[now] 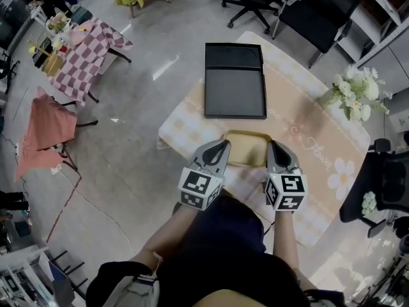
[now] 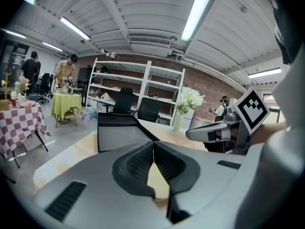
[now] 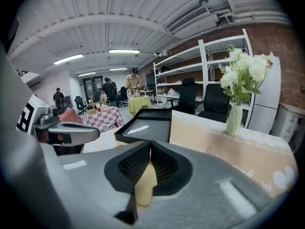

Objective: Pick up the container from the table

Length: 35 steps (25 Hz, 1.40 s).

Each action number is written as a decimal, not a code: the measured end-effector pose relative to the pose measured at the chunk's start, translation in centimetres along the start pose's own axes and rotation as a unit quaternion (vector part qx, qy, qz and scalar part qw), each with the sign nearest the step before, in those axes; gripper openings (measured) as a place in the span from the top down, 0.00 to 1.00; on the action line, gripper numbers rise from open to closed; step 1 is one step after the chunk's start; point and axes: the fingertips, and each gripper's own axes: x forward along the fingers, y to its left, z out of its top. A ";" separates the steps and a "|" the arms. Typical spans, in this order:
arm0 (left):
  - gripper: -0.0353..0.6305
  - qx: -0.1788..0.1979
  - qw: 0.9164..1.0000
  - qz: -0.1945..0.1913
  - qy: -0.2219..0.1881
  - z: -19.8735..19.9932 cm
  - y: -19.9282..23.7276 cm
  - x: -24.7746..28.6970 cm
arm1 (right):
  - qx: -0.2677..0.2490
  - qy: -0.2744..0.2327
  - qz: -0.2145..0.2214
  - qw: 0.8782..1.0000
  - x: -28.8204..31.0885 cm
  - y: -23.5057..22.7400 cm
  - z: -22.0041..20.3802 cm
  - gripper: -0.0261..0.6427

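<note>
The container (image 1: 246, 147) is a shallow yellowish tray at the near edge of the table (image 1: 319, 139). In the head view my left gripper (image 1: 223, 146) is at the tray's left rim and my right gripper (image 1: 274, 148) at its right rim. The left gripper view has the left gripper (image 2: 153, 145) shut, with a cream strip of the container (image 2: 159, 178) wedged between the pads. In the right gripper view the right gripper (image 3: 150, 149) is likewise shut on the cream rim of the container (image 3: 145, 185). Most of the tray is hidden behind the jaws in both gripper views.
A black open box (image 1: 234, 82) lies on the table just beyond the tray. A vase of white flowers (image 1: 354, 96) stands at the table's right end. Office chairs (image 1: 319, 5) stand behind the table, a checked-cloth table (image 1: 83, 50) far left, and a black chair (image 1: 383, 184) at right.
</note>
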 end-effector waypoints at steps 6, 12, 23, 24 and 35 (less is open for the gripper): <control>0.93 -0.009 1.000 -0.005 0.000 0.4 1.6 1.0 | -0.021 0.035 0.026 0.999 1.6 0.7 -0.4 0.94; 0.93 -0.016 1.000 -0.002 0.003 0.3 2.9 1.5 | -0.062 0.069 0.068 0.993 3.3 1.6 -0.6 0.86; 0.93 -0.029 0.999 0.017 0.008 -0.3 4.8 1.6 | -0.151 0.132 0.150 0.968 5.6 3.0 -1.0 0.78; 0.93 -0.030 0.999 0.019 0.008 -0.3 5.0 1.6 | -0.160 0.140 0.159 0.964 5.8 3.2 -1.2 0.78; 0.93 -0.038 0.999 0.025 0.014 -0.7 6.0 2.3 | -0.270 0.218 0.220 0.912 7.7 4.0 -2.7 0.75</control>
